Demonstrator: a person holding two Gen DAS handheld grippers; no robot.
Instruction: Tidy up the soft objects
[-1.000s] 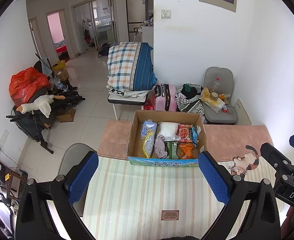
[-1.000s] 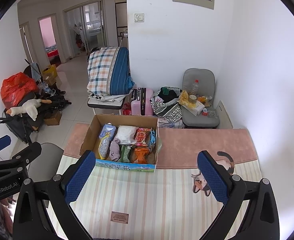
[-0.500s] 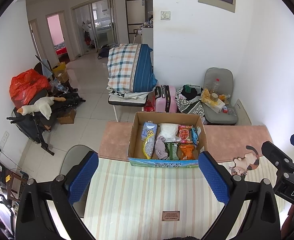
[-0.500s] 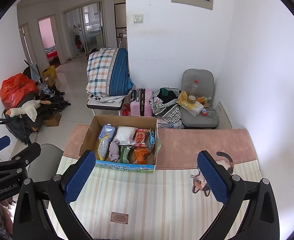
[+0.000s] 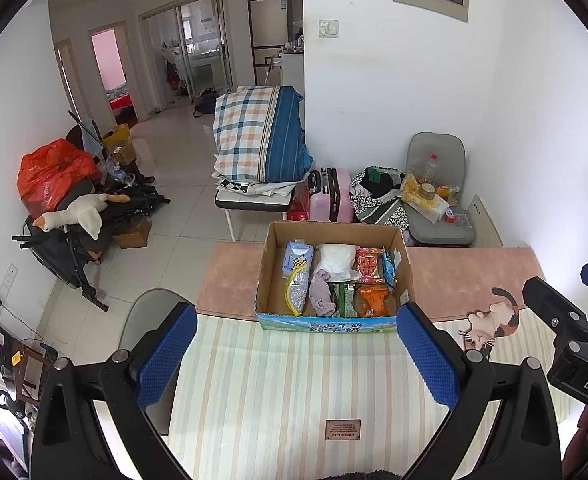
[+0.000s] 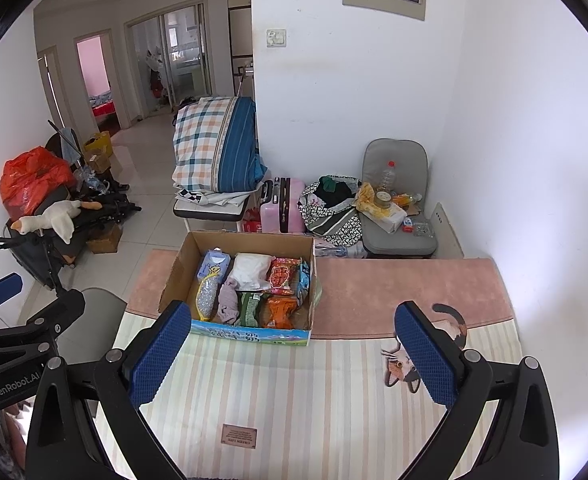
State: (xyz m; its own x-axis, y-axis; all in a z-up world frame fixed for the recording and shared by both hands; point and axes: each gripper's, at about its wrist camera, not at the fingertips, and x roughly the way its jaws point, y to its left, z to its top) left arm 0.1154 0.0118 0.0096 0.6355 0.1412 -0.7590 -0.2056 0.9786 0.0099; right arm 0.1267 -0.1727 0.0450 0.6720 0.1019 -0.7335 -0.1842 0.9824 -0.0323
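Observation:
An open cardboard box (image 5: 270, 264) (image 6: 177, 268) stands on the table near its far edge. It holds several soft packs: a white bag (image 5: 337, 258), a lilac cloth (image 5: 321, 292), a red snack pack (image 5: 369, 266), an orange pack (image 5: 374, 299), a yellow-edged mesh pouch (image 5: 297, 292). My left gripper (image 5: 297, 354) is open and empty, above the striped cloth short of the box. My right gripper (image 6: 289, 354) is open and empty, to the right of the box's front.
The table carries a striped cloth (image 6: 294, 392) with a cat print (image 6: 404, 364) and a pink mat (image 6: 406, 288). Beyond are a pink suitcase (image 6: 279, 204), a grey chair (image 6: 398, 216) with clutter and a folded plaid quilt (image 6: 213, 148).
Both views have shifted very slightly; the box sits a touch higher in frame. Both grippers stay open and empty.

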